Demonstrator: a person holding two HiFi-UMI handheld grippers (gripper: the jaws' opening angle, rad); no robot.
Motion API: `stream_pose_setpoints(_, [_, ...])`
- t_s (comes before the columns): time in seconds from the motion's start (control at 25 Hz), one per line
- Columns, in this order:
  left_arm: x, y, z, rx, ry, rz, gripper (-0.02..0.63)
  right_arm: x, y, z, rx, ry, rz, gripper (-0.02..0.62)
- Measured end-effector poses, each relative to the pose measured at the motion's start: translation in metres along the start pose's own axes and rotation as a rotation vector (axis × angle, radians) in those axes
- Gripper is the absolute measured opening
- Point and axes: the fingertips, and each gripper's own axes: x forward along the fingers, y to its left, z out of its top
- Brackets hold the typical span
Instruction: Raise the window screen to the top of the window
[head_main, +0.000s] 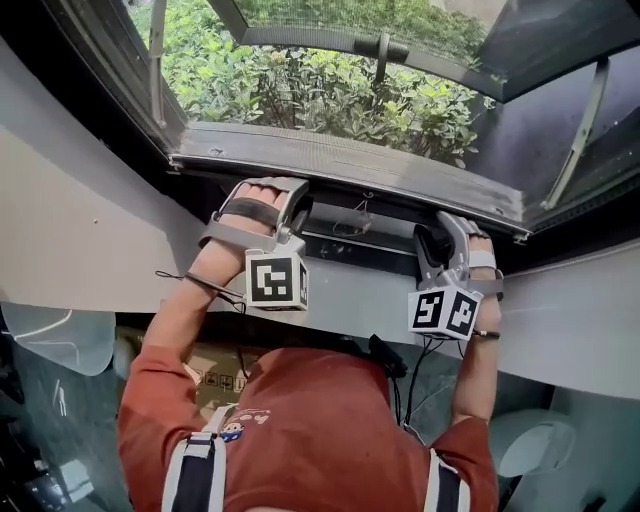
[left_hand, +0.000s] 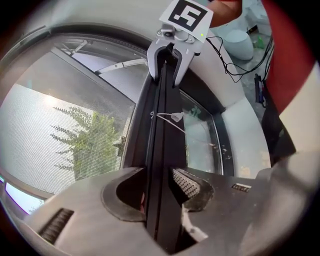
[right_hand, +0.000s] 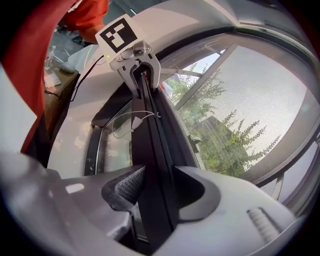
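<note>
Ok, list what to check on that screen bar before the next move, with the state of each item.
1. Screen bar lies between the jaws of the left gripper: ok.
2. Left pads press on the bar: not ok. The ribbed pad stands clear of it.
3. The bar lies between the jaws of the right gripper: ok.
4. Right pads press on the bar: not ok. A gap shows beside the bar.
5. Cord is free of both grippers: ok. It hangs at mid-bar, between them.
6. Screen mesh is raised to the top of the window: cannot tell.
</note>
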Motion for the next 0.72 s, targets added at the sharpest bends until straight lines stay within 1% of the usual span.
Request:
stream_pose_setpoints(0.12, [-0.002,0.0,0.001,-0.007,-0.01,-0.006,0.143,-0.002,-0.002,0.001,0.023,0.008,0.03,0.184])
stream_pose_setpoints(0.28, [-0.004,0.0,0.0,0.012,-0.002,-0.036,0.143,-0.004,-0.004,0.002,0.041,0.006,0.079,0.16])
stream_pose_setpoints(0.32, [-0.004,-0.001,0.0,0.014,-0.007,-0.04,0.143,-0.004,-0.005,0.002,0.045,0.005,0.086,0.158])
stream_pose_setpoints(0.36, [-0.003,-0.001,0.0,0.006,-0.018,-0.044,0.143,-0.004,-0.007,0.002,0.048,0.003,0.091,0.143])
stream_pose_setpoints(0.44, [-0.002,0.001,0.002,-0.039,-0.05,-0.056,0.143,-0.002,-0.01,0.002,0.054,-0.003,0.091,0.123])
stream_pose_setpoints(0.52, [-0.001,0.002,0.003,-0.086,-0.073,-0.079,0.143,0.0,-0.01,0.002,0.054,-0.014,0.076,0.123])
stream_pose_setpoints(0.56, [-0.001,0.002,0.003,-0.092,-0.075,-0.088,0.144,0.001,-0.009,0.001,0.047,-0.018,0.067,0.146])
stream_pose_setpoints(0.6, [0.0,0.003,0.003,-0.088,-0.072,-0.095,0.143,0.002,-0.009,0.001,0.04,-0.02,0.062,0.15])
stream_pose_setpoints(0.64, [0.0,0.003,0.003,-0.083,-0.069,-0.099,0.143,0.002,-0.008,0.001,0.037,-0.021,0.062,0.149])
stream_pose_setpoints(0.68, [0.0,0.003,0.003,-0.081,-0.072,-0.099,0.139,0.001,-0.008,0.001,0.036,-0.022,0.067,0.129])
stream_pose_setpoints(0.72, [-0.001,0.004,0.003,-0.083,-0.079,-0.099,0.127,0.0,-0.009,0.001,0.035,-0.021,0.074,0.126])
